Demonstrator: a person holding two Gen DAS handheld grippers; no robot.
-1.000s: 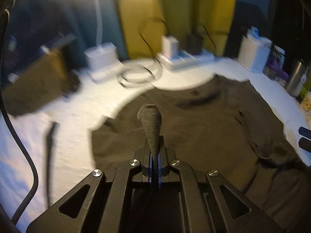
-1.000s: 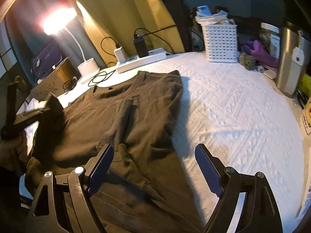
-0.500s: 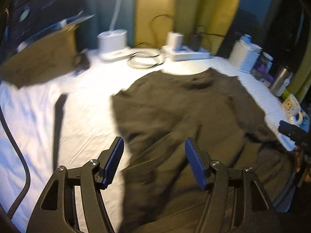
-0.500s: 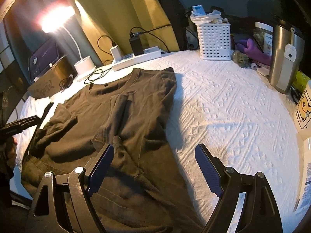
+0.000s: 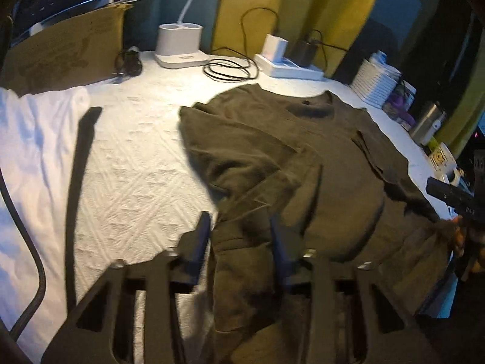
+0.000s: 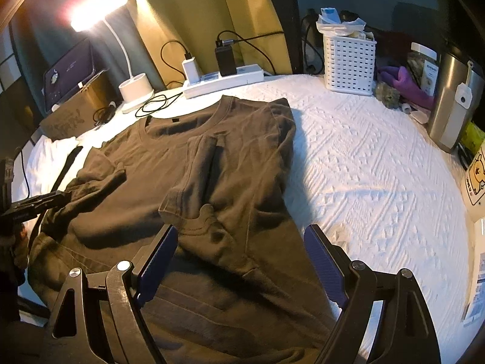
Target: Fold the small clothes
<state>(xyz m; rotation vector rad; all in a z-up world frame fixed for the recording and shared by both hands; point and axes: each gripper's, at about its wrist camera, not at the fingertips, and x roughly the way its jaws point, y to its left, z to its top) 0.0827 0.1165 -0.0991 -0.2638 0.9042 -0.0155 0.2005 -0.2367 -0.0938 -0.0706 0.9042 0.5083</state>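
Note:
A dark olive t-shirt [image 6: 230,182] lies on the white textured table cover [image 6: 363,163], collar toward the back, both sleeves folded inward. It also shows in the left wrist view [image 5: 303,163]. My left gripper [image 5: 241,242] is open, its fingers either side of the shirt's left hem edge, holding nothing. My right gripper [image 6: 239,261] is open and empty above the shirt's lower right part. The left gripper shows at the left edge of the right wrist view [image 6: 33,206].
At the back stand a lamp base [image 6: 136,91], a power strip with chargers [image 6: 222,75], coiled cables [image 5: 230,71] and a cardboard box [image 5: 60,51]. A white basket [image 6: 348,60], steel flask [image 6: 454,103] and mug [image 5: 441,160] sit right.
My left gripper let go of the shirt's left sleeve, opened and drew back toward the hem. The sleeve now lies folded on the shirt. The right gripper stayed open and barely moved.

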